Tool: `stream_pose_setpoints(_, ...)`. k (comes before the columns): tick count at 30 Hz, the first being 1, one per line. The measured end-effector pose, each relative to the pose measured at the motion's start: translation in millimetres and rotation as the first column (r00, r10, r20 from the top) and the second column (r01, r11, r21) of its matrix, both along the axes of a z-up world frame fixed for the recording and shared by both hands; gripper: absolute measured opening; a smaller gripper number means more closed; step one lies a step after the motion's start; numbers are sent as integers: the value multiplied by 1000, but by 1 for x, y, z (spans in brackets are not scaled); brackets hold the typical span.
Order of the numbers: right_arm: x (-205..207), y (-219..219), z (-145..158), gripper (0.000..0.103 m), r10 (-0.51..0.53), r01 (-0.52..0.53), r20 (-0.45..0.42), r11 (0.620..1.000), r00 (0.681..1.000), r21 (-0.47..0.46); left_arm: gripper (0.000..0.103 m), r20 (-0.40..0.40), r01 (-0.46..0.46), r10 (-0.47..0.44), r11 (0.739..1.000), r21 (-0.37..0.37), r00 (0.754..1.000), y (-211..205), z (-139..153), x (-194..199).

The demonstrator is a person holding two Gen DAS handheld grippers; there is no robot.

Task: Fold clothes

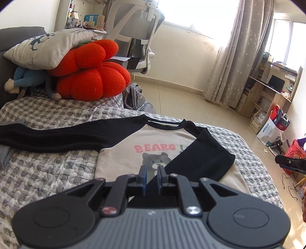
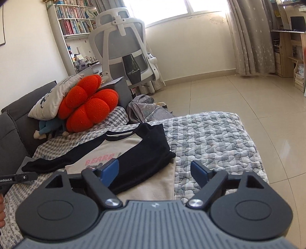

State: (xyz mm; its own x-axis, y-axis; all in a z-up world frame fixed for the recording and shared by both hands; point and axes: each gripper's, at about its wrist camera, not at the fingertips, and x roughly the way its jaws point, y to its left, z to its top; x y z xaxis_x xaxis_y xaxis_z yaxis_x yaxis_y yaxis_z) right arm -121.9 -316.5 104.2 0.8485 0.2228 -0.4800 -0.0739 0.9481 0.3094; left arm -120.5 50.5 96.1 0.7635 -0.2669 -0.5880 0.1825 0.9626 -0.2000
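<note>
Shirt (image 1: 122, 153) lies flat on our quilt (image 1: 47, 172), one black sleeve (image 2: 141, 162) folded across its chest. Our left gripper (image 1: 152, 173) hovers at its six o'clock, jaws slightly parted, holding nothing. Our right gripper (image 2: 155, 172) gapes wide, empty.

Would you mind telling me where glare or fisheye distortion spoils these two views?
Left wrist view: the window is blown out white, and the floor bends toward the edges. Right wrist view: the window glares likewise, while the shirt stays evenly lit and sharp.
</note>
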Motion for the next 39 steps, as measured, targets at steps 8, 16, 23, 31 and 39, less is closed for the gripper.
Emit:
stream_pose_setpoints(8, 91, 2, -19, 78, 34, -40, -49, 992, 998, -123, 29, -32, 64, -63, 997, 49, 998, -18, -26, 58)
stream_pose_setpoints(16, 207, 7, -37, 78, 73, -91, -132, 986, 989, -137, 31, -31, 49, -47, 996, 77, 998, -19, -40, 100)
stream_pose_setpoints(23, 237, 27, -71, 71, 46, -80, -167, 974, 985, -209, 41, -8, -19, 21, 980, 196, 1000, -15, -68, 121)
stream_pose_setpoints(31, 235, 43, -66, 4, 69, -112, -153, 950, 986, -290, 42, -41, -46, 51, 992, 122, 998, -2, -73, 129)
stream_pose_setpoints(39, 229, 38, -58, 3, 3, -23, -68, 952, 998, -304, 42, -37, -54, 57, 995, 79, 998, 1, -68, 125)
